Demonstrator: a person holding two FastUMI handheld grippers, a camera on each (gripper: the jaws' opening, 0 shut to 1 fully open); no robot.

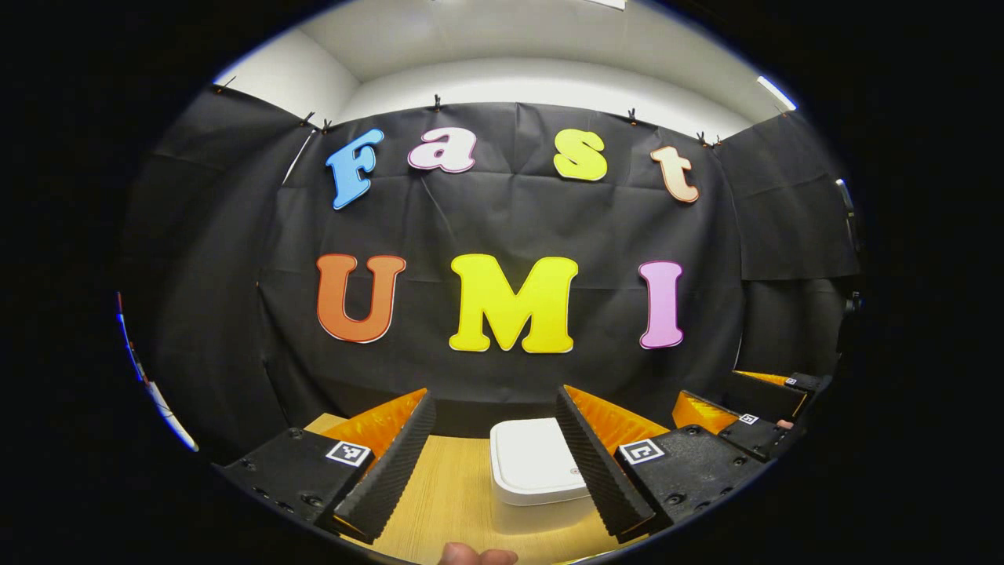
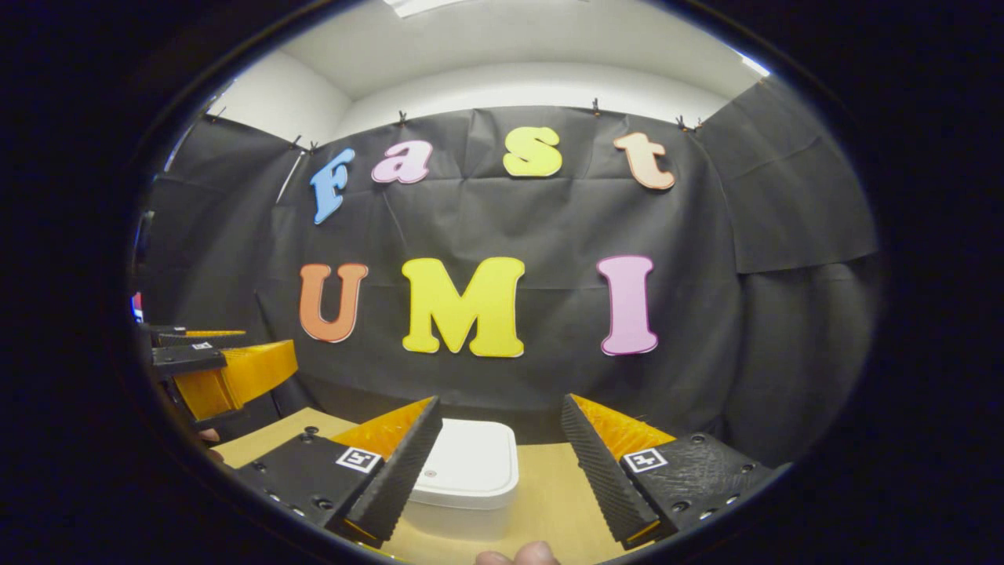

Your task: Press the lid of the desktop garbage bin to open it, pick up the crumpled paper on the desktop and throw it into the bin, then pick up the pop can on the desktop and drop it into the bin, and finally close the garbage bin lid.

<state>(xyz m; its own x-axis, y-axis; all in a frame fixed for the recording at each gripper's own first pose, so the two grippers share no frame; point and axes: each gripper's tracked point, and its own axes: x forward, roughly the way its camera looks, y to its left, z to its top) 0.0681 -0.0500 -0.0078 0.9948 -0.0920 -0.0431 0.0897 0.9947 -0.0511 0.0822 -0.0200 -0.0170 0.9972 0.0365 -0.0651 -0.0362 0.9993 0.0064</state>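
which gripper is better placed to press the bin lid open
Probably left, narrowly. In the left gripper view the shut bin sits between the open fingers of the left hand-held gripper, toward its right finger. In the right gripper view the bin lies partly behind the left finger of the right hand-held gripper.

The white bin stands on the wooden table with its lid down, the one thing in the path ahead. In the left gripper view bare tabletop lies open to the bin's left, between the spread fingers of the left gripper. In the right gripper view the right gripper has open table to the bin's right. Behind the bin the black cloth wall closes the way.
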